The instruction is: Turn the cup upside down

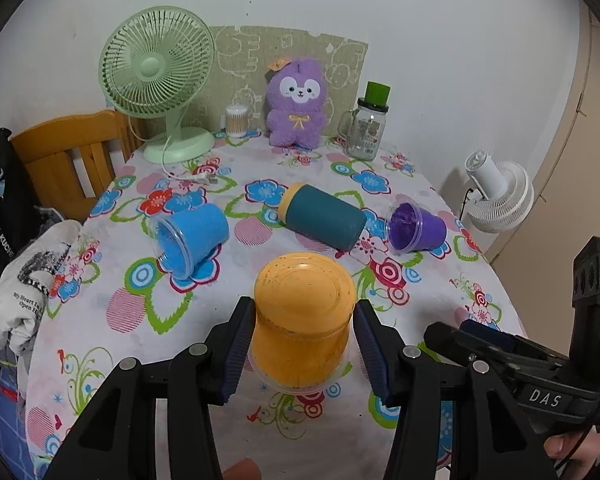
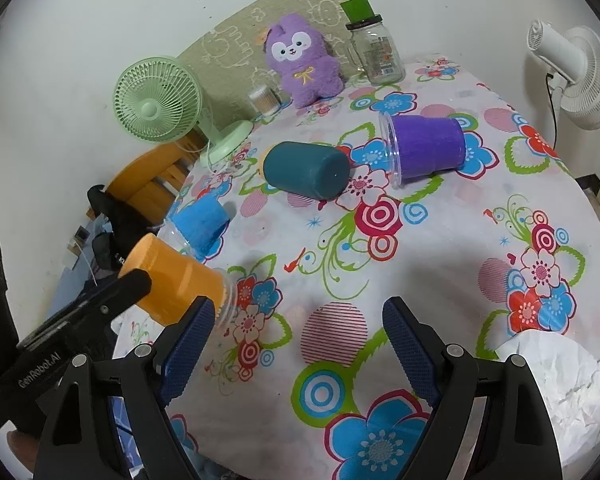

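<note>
An orange cup [image 1: 302,328] stands upside down, rim on the floral tablecloth, base up, at the near edge. My left gripper [image 1: 300,344] has a finger on each side of it, pads close to or touching its walls. It also shows in the right wrist view [image 2: 180,286], held by the left gripper [image 2: 136,284]. My right gripper [image 2: 296,344] is open and empty above the cloth. A blue cup [image 1: 192,238], a teal cup [image 1: 322,216] and a purple cup [image 1: 416,230] lie on their sides.
A green desk fan [image 1: 156,80], a cotton swab jar [image 1: 236,120], a purple plush toy [image 1: 296,104] and a glass jar with green lid [image 1: 366,126] stand at the back. A white fan [image 1: 500,196] stands right of the table. A wooden chair [image 1: 68,152] is at left.
</note>
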`<state>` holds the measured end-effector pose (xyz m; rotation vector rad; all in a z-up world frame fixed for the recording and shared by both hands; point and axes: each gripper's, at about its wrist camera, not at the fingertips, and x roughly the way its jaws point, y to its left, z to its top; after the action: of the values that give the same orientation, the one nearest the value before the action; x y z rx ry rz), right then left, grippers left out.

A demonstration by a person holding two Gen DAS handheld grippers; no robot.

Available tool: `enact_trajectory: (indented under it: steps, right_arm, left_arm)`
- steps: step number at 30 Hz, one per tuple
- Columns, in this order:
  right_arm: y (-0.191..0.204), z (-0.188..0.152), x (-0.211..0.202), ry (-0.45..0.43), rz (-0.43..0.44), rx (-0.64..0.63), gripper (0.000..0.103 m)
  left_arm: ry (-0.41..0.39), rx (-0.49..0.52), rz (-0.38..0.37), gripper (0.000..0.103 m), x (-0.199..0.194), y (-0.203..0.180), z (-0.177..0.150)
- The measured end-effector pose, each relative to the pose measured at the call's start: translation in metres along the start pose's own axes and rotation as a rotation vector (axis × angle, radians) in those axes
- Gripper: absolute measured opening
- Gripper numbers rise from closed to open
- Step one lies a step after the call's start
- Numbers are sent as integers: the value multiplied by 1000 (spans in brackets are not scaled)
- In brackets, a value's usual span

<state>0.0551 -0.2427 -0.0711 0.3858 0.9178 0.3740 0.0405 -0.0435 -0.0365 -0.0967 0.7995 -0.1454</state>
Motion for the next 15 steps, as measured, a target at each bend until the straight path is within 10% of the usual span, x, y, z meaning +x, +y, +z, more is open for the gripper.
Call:
enact_trajectory:
  steps: [15]
  right_arm:
    - [1,-3,2,7,-4,-1,88]
  left_arm:
    - [41,-14,-2,53,12,2,-10]
